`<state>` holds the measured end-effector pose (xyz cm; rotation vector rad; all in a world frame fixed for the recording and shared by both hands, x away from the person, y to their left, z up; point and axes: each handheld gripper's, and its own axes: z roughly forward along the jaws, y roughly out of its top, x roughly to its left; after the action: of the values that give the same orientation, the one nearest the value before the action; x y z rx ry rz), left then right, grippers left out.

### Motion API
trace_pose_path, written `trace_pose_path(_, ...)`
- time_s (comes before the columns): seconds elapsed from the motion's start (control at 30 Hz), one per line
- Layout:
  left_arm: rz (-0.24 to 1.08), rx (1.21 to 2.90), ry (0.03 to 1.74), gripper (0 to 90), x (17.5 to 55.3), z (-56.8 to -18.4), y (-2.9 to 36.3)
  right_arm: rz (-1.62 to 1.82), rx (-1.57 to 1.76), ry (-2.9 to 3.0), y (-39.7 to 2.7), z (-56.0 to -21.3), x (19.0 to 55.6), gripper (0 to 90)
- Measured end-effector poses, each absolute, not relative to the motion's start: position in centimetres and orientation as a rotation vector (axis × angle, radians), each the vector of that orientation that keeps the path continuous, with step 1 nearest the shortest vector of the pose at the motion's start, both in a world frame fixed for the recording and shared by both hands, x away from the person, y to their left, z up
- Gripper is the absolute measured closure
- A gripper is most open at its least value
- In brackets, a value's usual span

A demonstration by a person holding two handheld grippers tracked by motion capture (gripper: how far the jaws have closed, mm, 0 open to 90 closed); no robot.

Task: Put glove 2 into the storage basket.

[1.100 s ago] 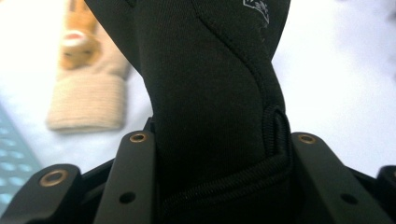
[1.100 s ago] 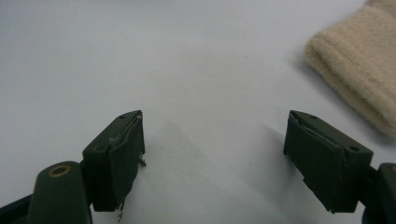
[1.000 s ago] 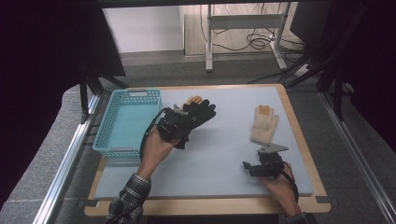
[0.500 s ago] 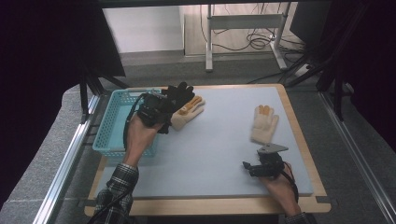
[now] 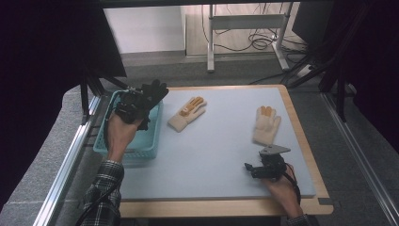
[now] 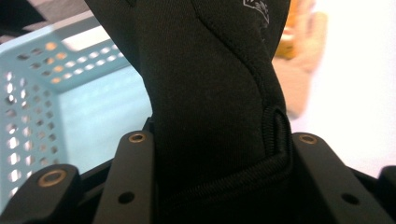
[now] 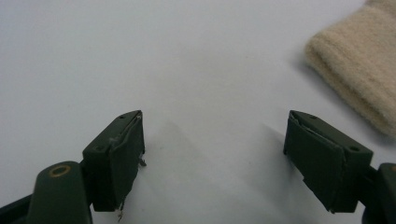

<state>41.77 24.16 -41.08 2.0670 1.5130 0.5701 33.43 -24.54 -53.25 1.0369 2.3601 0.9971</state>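
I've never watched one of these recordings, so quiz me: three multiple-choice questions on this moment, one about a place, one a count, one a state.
1. Where is the black glove?
A. over the blue basket
B. flat in the middle of the table
C. on the floor

2. How many cream gloves lie on the table?
A. one
B. two
C. four

3. How do the jaws of the right gripper stand?
A. clamped on a glove
B. apart with nothing between them
C. shut on the basket rim

Answers:
1 A, the left gripper holds it above the basket.
2 B, one near the basket, one by the right gripper.
3 B, bare table shows between them.
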Motion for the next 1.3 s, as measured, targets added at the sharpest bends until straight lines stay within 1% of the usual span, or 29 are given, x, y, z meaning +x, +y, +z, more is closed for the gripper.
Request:
trace_pose_path(0.17,0.568,2.065,1.585,59.5,42.1,-41.8,26.1,0.997,1.037,2.36,-24.5,-53.3,33.4,19.9)
trace_pose_path(0.4,0.52,2.068,1.697,59.1,42.8,-43.8,28.5,0.998,1.037,2.36,-24.5,-53.3,33.4,19.9)
trace_pose_path(1.0,0.432,2.171,1.975,57.0,46.2,-49.2,31.1,0.999,1.038,2.36,-24.5,-53.3,33.4,19.9)
trace_pose_path(1.1,0.454,2.205,2.003,55.9,46.5,-49.8,31.4,0.999,1.038,2.359,-24.5,-53.3,33.4,19.9)
trace_pose_path(1.17,0.44,2.202,2.013,53.9,46.7,-50.0,31.7,0.999,1.039,2.359,-24.5,-53.3,33.4,19.9)
trace_pose_path(1.2,0.431,2.203,2.014,51.0,46.7,-50.1,31.8,1.0,1.039,2.359,-24.5,-53.3,33.4,19.9)
trace_pose_path(1.27,0.439,2.215,2.006,39.5,46.7,-50.2,31.8,1.0,1.039,2.359,-24.5,-53.3,33.4,19.9)
trace_pose_path(1.3,0.446,2.218,1.988,37.2,46.7,-50.2,31.7,1.0,1.039,2.358,-24.5,-53.3,33.4,19.9)
